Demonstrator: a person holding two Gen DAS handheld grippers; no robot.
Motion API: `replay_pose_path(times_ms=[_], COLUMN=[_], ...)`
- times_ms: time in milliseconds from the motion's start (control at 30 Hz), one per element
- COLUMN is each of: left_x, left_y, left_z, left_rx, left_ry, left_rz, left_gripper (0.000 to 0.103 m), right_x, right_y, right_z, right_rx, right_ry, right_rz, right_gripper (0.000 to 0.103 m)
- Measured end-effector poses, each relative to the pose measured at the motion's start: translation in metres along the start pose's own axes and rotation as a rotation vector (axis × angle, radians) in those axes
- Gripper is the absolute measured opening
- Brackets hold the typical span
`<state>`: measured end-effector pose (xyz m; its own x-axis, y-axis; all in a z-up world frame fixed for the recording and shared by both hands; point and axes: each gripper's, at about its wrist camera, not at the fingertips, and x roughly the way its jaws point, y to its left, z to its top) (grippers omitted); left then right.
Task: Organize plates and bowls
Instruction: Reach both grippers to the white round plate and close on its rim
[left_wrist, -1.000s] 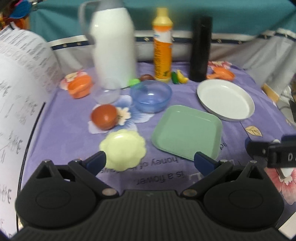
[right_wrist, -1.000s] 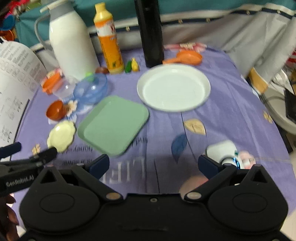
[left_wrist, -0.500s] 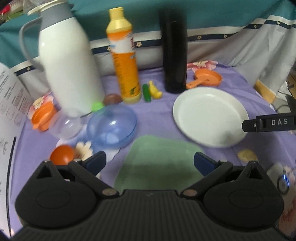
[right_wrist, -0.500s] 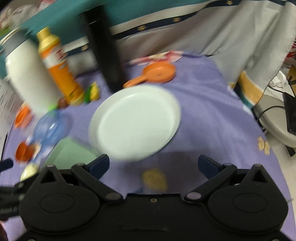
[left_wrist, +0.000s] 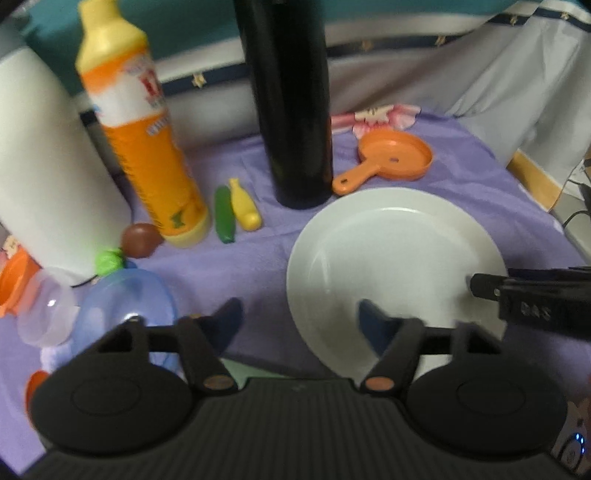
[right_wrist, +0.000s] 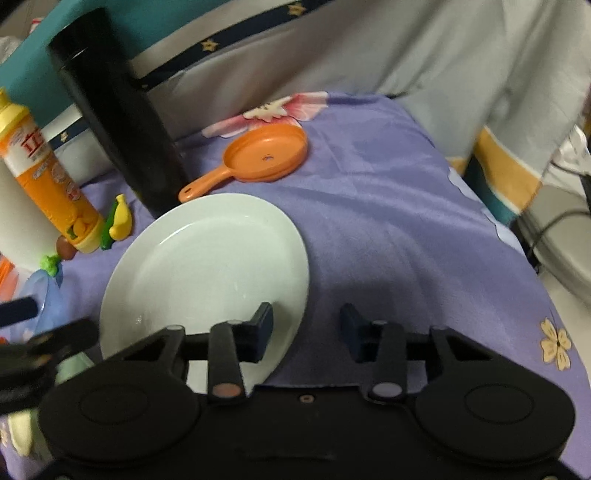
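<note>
A round white plate (left_wrist: 391, 258) lies on the purple cloth; it also shows in the right wrist view (right_wrist: 207, 273). My left gripper (left_wrist: 299, 321) is open, its jaws astride the plate's near left rim. My right gripper (right_wrist: 306, 325) is open, its jaws astride the plate's right rim; its fingers (left_wrist: 517, 291) reach over the rim in the left wrist view. A clear blue bowl (left_wrist: 125, 306) and a small clear bowl (left_wrist: 44, 306) sit to the left. A sliver of the green square plate (left_wrist: 236, 371) shows under my left gripper.
A black flask (left_wrist: 291, 99), an orange bottle (left_wrist: 144, 140) and a white thermos (left_wrist: 48, 166) stand at the back. An orange toy pan (right_wrist: 258, 155), toy vegetables (left_wrist: 236, 210) and an orange cup (left_wrist: 11, 280) lie around. The table edge drops off at right (right_wrist: 517, 236).
Both grippers moved forward to the white plate and narrowed their jaws. The green square plate and yellow flower dish slid out of view below.
</note>
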<state>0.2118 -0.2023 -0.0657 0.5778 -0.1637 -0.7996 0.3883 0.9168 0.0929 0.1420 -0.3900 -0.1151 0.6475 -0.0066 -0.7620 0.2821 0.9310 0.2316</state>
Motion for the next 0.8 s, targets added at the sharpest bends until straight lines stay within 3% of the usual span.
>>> replay_pose_path(times_ms=[167, 267, 367, 500, 667, 800], left_x=[0.020, 0.027, 0.029, 0.031, 0.031, 0.026], left_y=[-0.001, -0.002, -0.002, -0.009, -0.015, -0.014], left_z=[0.001, -0.003, -0.005, -0.002, -0.003, -0.004], left_rx=[-0.005, -0.012, -0.024, -0.022, -0.011, -0.014], left_ry=[0.041, 0.066, 0.044, 0.044, 0.033, 0.026], left_rz=[-0.003, -0.002, 0.000, -0.052, -0.039, 0.004], left_gripper=[0.052, 0.059, 0.064, 0.061, 0.061, 0.039], right_x=[0.008, 0.015, 0.018, 0.019, 0.026, 0.021], right_y=[0.009, 0.016, 0.018, 0.027, 0.027, 0.030], right_z=[0.005, 0.011, 0.012, 0.014, 0.014, 0.011], right_rx=[-0.057, -0.097, -0.101, -0.068, -0.076, -0.039], right_ry=[-0.001, 0.000, -0.008, 0.002, -0.025, -0.022], right_rz=[0.020, 0.020, 0.015, -0.012, -0.020, -0.043], right_gripper=[0.036, 0.037, 0.037, 0.037, 0.038, 0.038])
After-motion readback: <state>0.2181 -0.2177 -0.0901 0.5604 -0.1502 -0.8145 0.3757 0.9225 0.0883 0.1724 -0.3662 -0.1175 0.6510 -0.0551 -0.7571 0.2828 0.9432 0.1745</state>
